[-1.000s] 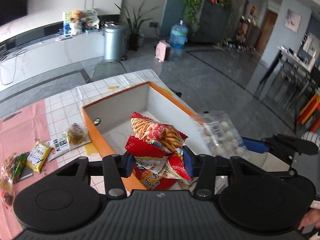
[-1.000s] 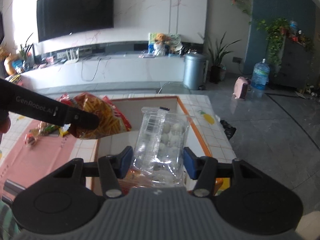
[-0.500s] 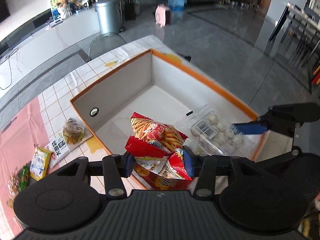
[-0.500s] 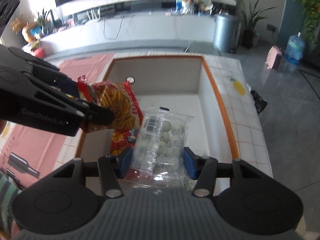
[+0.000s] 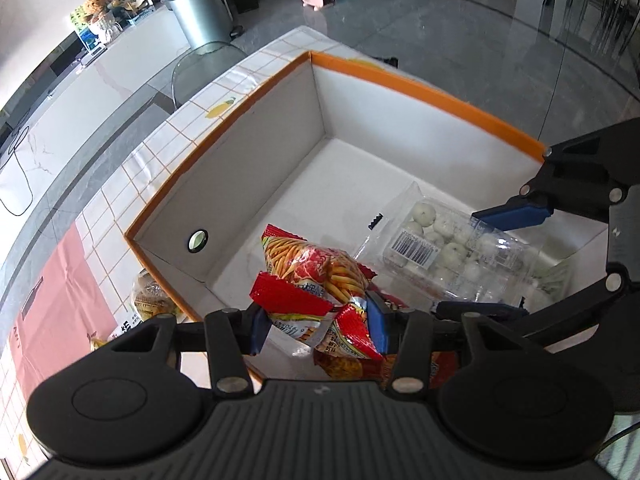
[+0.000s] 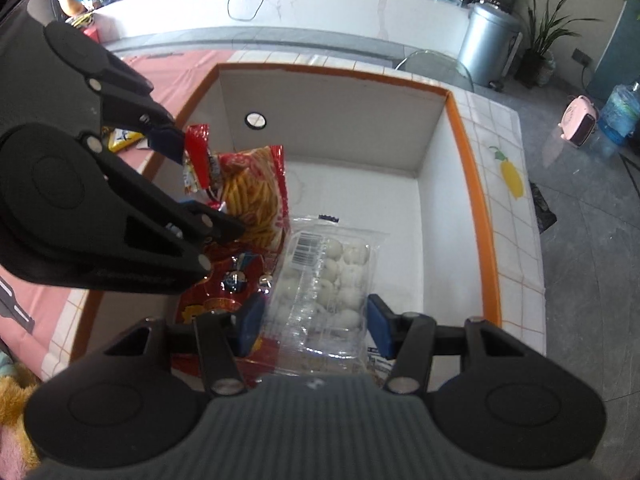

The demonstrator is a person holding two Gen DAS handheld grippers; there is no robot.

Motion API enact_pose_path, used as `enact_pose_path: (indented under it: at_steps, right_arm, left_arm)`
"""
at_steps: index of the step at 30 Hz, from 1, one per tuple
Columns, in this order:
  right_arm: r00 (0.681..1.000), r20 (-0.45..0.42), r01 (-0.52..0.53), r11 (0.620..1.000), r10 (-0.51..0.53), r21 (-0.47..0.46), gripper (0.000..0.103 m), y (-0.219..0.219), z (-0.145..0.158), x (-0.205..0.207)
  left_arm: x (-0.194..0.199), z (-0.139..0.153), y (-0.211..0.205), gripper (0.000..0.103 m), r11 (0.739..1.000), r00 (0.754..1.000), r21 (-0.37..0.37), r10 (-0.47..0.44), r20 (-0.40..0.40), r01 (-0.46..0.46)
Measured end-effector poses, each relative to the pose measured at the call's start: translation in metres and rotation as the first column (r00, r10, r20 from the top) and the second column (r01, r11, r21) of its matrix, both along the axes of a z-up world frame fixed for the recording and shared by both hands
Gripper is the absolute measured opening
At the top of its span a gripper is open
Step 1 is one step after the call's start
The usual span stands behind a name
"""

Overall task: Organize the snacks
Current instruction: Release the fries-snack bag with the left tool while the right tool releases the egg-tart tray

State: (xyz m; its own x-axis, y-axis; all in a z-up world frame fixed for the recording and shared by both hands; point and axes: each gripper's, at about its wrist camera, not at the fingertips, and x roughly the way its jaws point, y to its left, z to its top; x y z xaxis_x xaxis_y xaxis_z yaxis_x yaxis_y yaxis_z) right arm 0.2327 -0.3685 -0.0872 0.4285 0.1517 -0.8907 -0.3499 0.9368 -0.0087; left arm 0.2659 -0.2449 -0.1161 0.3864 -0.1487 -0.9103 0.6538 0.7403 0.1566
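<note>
An orange-rimmed white box point(image 5: 400, 76) stands on the tiled table, its rim also in the right wrist view point(image 6: 472, 184). My left gripper point(image 5: 316, 326) is shut on a red bag of stick snacks point(image 5: 316, 272) and holds it low inside the box's near-left corner. Beside it, my right gripper point(image 6: 314, 322) is shut on a clear pack of white balls point(image 6: 328, 280), which hangs over the box floor. A second red snack bag point(image 6: 224, 292) lies on the box bottom under both. Each gripper shows in the other's view: the right gripper point(image 5: 496, 260), the left gripper point(image 6: 196, 184).
Loose snack packets point(image 5: 150, 300) lie on the table just outside the box's left wall, by a pink cloth point(image 5: 56, 308). A yellow packet point(image 6: 122, 138) lies behind the left gripper. The far half of the box floor point(image 5: 360, 184) is bare. The table edge drops to grey floor beyond.
Both grippers have come forward and down over the box, tilting steeply. The red bag and the clear pack moved from above the rim to down inside the box.
</note>
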Motion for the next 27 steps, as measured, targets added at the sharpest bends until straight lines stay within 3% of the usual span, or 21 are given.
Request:
enact_pose_path:
  at_steps: [15,24,27]
  right_arm:
    - [0.997,-0.075,0.002,0.999,-0.004,-0.036,0.056,0.004,-0.027,0.021]
    - [0.996,-0.085,0.028,0.999,-0.03,-0.022,0.057,0.004,-0.028,0.024]
    - [0.997,-0.071,0.025,1.0,-0.025,-0.011,0.066,0.005,-0.022,0.023]
  left_arm:
    - [0.005,-0.017,-0.006,0.063,0.996,0.999,0.082,-0.033,0.034,0.031]
    - [0.0,-0.009,-0.002,0.078,0.996,0.997,0.081,-0.03,0.068,0.024]
    - [-0.004,-0.002,-0.001,0.08,0.997,0.996,0.07,-0.033,0.082,0.027]
